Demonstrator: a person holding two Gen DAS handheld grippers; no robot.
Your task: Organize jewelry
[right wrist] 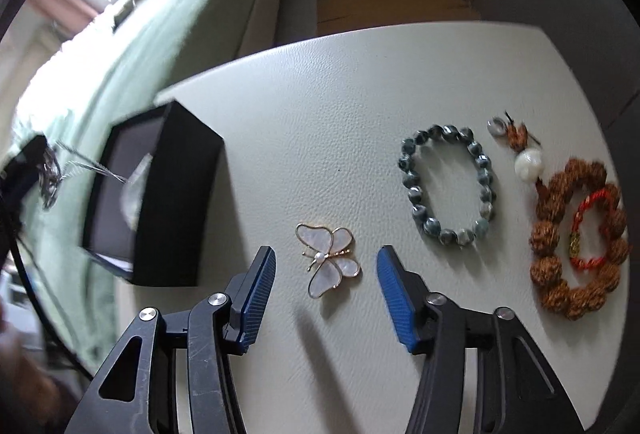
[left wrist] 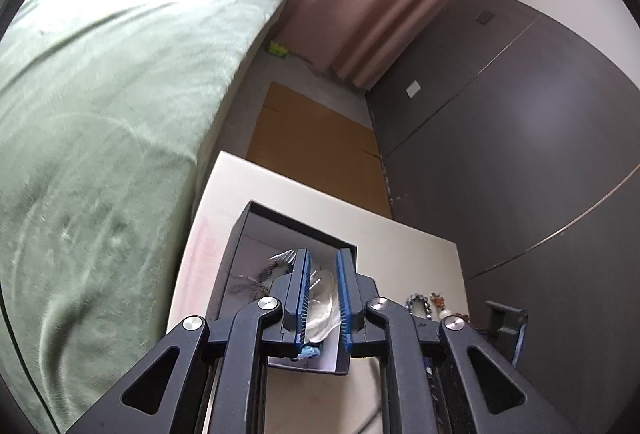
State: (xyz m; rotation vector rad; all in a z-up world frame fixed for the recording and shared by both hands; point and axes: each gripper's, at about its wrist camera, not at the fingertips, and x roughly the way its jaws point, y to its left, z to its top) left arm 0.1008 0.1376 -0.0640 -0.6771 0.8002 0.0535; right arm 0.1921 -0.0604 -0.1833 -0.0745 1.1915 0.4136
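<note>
**Jewelry on the white table**

One bed (right wrist: pixel 132 46), one white table (right wrist: pixel 320 94), one black box (right wrist: pixel 176 202). Three bracelets lie right: brown (right wrist: pixel 576 274), blue-grey (right wrist: pixel 448 186), red (right wrist: pixel 592 230). One butterfly brooch (right wrist: pixel 330 258) sits untouched between the right gripper's (right wrist: pixel 326 298) parted jaws. Left gripper (left wrist: pixel 322 294), nearly closed over the box, pinches a clear bag (left wrist: pixel 322 304).
</note>
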